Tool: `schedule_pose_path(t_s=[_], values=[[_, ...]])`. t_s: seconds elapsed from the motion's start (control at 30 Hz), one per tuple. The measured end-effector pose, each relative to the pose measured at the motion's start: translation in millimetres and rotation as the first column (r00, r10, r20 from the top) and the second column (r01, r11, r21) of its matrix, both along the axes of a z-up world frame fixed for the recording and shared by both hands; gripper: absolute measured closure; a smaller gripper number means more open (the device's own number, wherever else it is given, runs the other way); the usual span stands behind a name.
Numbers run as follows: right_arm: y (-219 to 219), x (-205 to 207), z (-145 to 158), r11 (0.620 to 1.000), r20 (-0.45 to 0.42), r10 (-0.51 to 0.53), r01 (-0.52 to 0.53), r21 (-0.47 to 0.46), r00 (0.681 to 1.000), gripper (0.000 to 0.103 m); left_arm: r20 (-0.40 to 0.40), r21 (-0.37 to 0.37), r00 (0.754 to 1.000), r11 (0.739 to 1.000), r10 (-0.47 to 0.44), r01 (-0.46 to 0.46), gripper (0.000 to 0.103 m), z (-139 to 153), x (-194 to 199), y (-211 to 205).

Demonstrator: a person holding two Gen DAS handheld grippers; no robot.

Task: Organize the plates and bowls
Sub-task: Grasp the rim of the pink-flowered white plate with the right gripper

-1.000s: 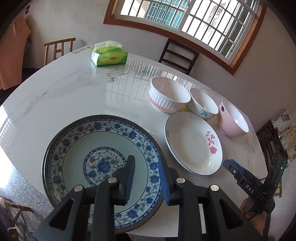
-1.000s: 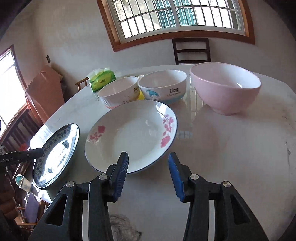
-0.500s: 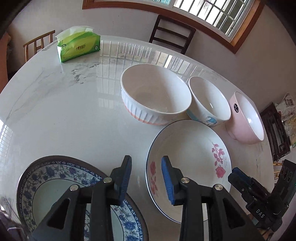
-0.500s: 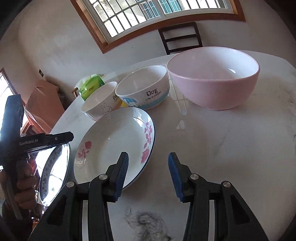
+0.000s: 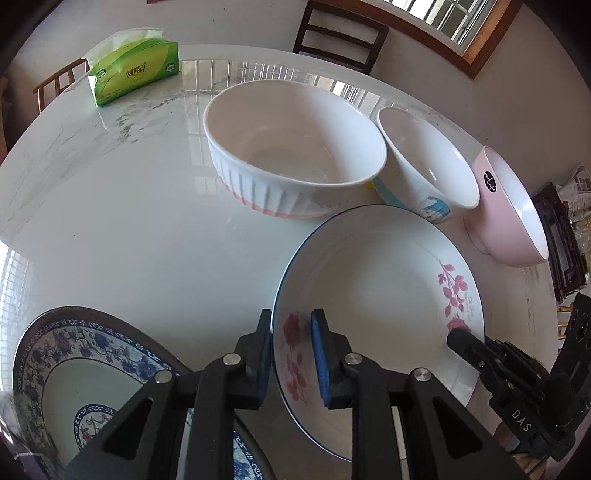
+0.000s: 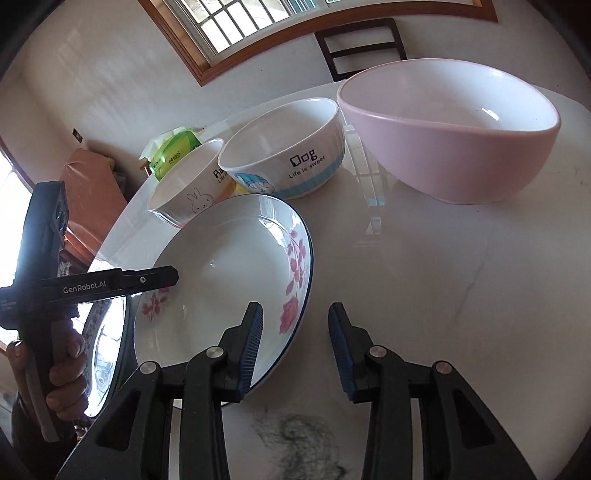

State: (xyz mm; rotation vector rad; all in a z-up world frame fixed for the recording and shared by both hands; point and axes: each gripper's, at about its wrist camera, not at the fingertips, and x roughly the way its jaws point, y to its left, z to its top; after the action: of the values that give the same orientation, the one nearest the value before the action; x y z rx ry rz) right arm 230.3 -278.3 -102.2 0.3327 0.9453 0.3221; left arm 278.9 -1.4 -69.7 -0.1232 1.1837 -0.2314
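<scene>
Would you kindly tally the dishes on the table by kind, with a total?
Bowls: 3 — ribbed white bowl, Dog bowl, pink bowl
Plates: 2 — white flowered plate, blue patterned plate
Total: 5

Round white marble table (image 5: 122, 229), grey veins, glossy w/ window glare. Green tissue pack (image 5: 135, 70) at abt 11 o'clock on the table, near the far edge, white tissue sticking out the top; also seen in right wrist view (image 6: 173, 153) at 10 o'clock, mostly hidden. Dark wood chair (image 5: 340, 33) at 12 o'clock behind the table, vs the wall. Lighter wood chair (image 5: 55, 86) at 10 o'clock, only its back shows. Wood-framed barred window (image 6: 236, 26) at 12 o'clock in right wrist view. Dark smudgy patch (image 6: 299, 439) on the tabletop at 6 o'clock there.
</scene>
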Motion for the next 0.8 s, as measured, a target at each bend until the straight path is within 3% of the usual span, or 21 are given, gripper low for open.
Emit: schedule_pose_path(t_s=[0.1,0.3,0.53,0.8], values=[[5,4,-2,1.000,-0.009,0.010,-0.010,-0.004,1.000,0.087,0.006,0.006,1.000,1.000,0.022,-0.022,0.082,0,-6,0],[1,0,-3,1.000,-0.011,0.006,-0.006,-0.009,1.000,0.089,0.041,0.027,0.998,0.999,0.044,-0.045,0.084,7,-37,-7],[-10,-29,3,0.999,-0.020,-0.007,0.007,0.039,1.000,0.090,0.074,-0.009,0.994,0.997,0.083,-0.082,0.085,28,-79,-6],[10,-65,35,0.997,0.024,0.046,-0.048,0.064,0.999,0.090,0.088,-0.048,0.979,0.982,0.185,-0.182,0.085,55,-120,40]])
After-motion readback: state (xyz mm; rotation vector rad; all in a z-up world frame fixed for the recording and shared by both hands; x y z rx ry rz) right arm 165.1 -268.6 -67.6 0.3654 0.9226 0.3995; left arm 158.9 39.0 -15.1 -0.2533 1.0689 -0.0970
